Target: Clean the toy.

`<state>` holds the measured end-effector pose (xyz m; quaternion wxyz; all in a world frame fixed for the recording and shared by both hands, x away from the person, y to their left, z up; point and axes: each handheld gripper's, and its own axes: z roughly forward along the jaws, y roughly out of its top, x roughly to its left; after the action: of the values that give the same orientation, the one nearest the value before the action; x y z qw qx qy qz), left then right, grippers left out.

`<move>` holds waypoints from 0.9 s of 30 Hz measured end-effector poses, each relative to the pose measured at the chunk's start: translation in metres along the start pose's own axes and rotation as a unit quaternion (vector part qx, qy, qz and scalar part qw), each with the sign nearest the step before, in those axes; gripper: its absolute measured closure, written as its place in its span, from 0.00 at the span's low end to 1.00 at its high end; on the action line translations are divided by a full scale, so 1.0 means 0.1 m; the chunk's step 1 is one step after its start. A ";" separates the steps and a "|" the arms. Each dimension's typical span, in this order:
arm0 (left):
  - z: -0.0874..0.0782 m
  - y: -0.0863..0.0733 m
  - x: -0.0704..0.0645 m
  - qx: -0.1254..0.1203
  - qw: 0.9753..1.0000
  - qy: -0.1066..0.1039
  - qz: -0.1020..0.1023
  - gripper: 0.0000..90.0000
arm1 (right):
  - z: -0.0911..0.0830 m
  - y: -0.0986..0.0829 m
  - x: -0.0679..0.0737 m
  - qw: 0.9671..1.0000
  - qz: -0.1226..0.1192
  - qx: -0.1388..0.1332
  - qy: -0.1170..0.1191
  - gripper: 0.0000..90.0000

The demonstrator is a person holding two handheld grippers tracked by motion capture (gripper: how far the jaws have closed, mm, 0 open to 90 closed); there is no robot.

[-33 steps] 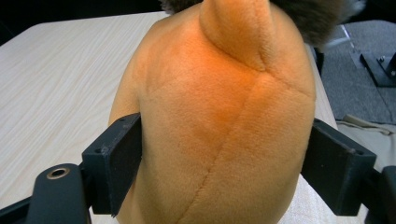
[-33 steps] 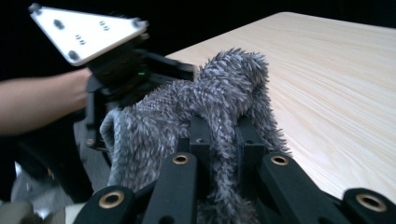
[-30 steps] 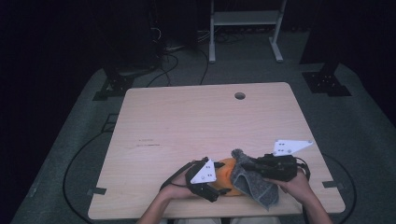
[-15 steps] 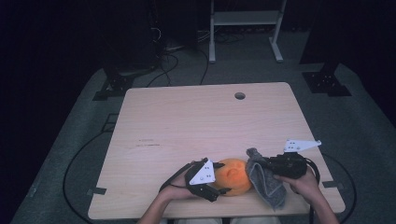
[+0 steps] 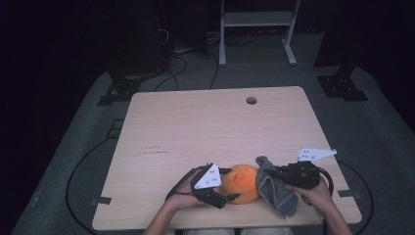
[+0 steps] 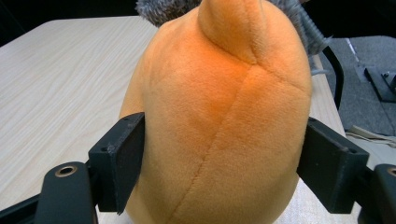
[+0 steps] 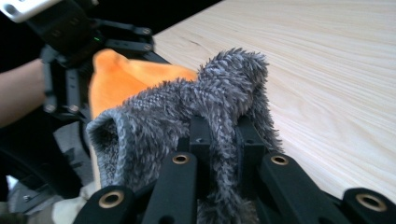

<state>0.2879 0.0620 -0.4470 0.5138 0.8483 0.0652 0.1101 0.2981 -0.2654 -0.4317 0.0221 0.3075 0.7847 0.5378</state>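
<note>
Hands low at the near table edge, left tongs [image 5: 229, 184] clamping orange plush [image 5: 241, 182], right tongs [image 5: 270, 172] pinching grey cloth [image 5: 274, 188].

One orange plush toy [image 5: 240, 182], one grey cloth [image 5: 275, 191]

We see a plush toy [image 5: 241, 182] sitting on the table [image 5: 205, 127], close to the near edge. The left gripper [image 5: 226, 185] is on its left side with one jaw on each side of it. The fuzzy cloth [image 5: 274, 188] lies just right of the toy, touching it, and the right gripper [image 5: 272, 172] pinches the cloth from the right.
</note>
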 end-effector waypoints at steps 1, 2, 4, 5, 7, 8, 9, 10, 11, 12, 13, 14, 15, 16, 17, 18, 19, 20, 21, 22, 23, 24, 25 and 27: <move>0.00 0.00 0.01 -0.001 1.000 -0.001 -0.004 0.24 | 0.00 0.00 0.00 1.000 0.000 0.000 0.000 0.89; -0.01 -0.01 0.02 0.000 1.000 -0.002 -0.005 0.24 | 0.00 -0.02 -0.02 1.000 0.000 0.008 -0.010 0.89; -0.02 -0.02 0.04 -0.003 1.000 -0.001 -0.014 0.24 | 0.00 -0.05 -0.05 0.999 0.003 0.030 -0.029 0.89; -0.03 -0.03 0.05 -0.005 1.000 0.000 -0.019 0.24 | 0.01 -0.07 -0.07 0.999 0.003 0.038 -0.035 0.89; -0.03 -0.03 0.06 -0.005 1.000 0.000 -0.025 0.24 | -0.02 -0.05 -0.07 0.999 0.005 0.027 -0.036 0.89; -0.03 -0.03 0.07 -0.005 1.000 -0.001 -0.028 0.25 | -0.04 -0.02 -0.04 0.999 0.000 0.014 -0.033 0.89; -0.02 -0.03 0.08 -0.006 0.999 -0.002 -0.031 0.25 | -0.06 0.03 0.00 1.000 -0.010 -0.002 -0.030 0.89; -0.02 -0.03 0.08 -0.006 0.999 -0.003 -0.032 0.25 | -0.08 0.06 0.04 0.999 -0.014 -0.020 -0.024 0.89; -0.02 -0.03 0.09 -0.006 0.999 -0.002 -0.039 0.26 | -0.09 0.08 0.07 0.999 -0.019 -0.031 -0.018 0.89; -0.02 -0.03 0.10 -0.006 0.999 -0.001 -0.043 0.26 | -0.09 0.11 0.11 0.999 -0.024 -0.043 -0.004 0.89; -0.02 -0.02 0.10 -0.006 0.999 0.000 -0.048 0.26 | -0.09 0.12 0.13 0.999 -0.028 -0.045 0.000 0.89; -0.02 -0.03 0.11 -0.006 0.999 0.000 -0.050 0.26 | -0.06 0.12 0.14 0.999 -0.032 -0.040 -0.001 0.89; -0.02 -0.03 0.11 -0.007 0.999 0.002 -0.053 0.27 | -0.03 0.10 0.14 0.999 -0.033 -0.027 -0.006 0.89; -0.02 -0.02 0.12 -0.007 0.998 0.004 -0.057 0.27 | 0.02 0.07 0.12 0.999 -0.032 -0.015 -0.010 0.89; -0.02 -0.02 0.12 -0.007 0.998 0.006 -0.061 0.28 | 0.06 0.03 0.09 1.000 -0.022 -0.007 -0.015 0.89; -0.01 -0.02 0.13 -0.011 0.998 0.008 -0.067 0.29 | 0.07 0.00 0.06 1.000 -0.018 -0.001 -0.022 0.89; -0.01 -0.01 0.14 -0.014 0.997 0.009 -0.079 0.29 | 0.07 -0.01 0.03 0.999 -0.016 0.006 -0.030 0.89; -0.02 -0.02 0.16 -0.017 0.996 0.009 -0.088 0.30 | 0.06 -0.03 -0.01 0.999 -0.009 0.016 -0.047 0.89; -0.03 -0.02 0.17 -0.019 0.995 0.008 -0.095 0.31 | 0.05 -0.05 -0.03 0.998 -0.006 0.026 -0.056 0.89; -0.03 -0.02 0.17 -0.020 0.995 0.009 -0.099 0.32 | 0.04 -0.06 -0.04 0.998 -0.007 0.032 -0.062 0.89; -0.05 -0.01 0.17 -0.025 0.995 0.011 -0.100 0.33 | 0.03 -0.06 -0.04 0.998 -0.005 0.029 -0.063 0.89; -0.06 0.01 0.17 -0.030 0.994 0.014 -0.101 0.36 | -0.01 -0.02 -0.01 0.998 -0.009 0.015 -0.060 0.89; -0.06 0.03 0.16 -0.034 0.994 0.015 -0.102 0.38 | -0.03 0.04 0.03 0.998 -0.020 0.000 -0.060 0.89; -0.10 0.11 0.16 -0.041 0.994 0.026 -0.098 0.40 | -0.09 0.15 0.14 0.997 -0.036 -0.028 -0.055 0.89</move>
<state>0.3010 0.0689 -0.4313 0.5546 0.8129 0.1571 0.0835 0.2905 -0.2626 -0.4106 0.0934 0.3079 0.7774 0.5405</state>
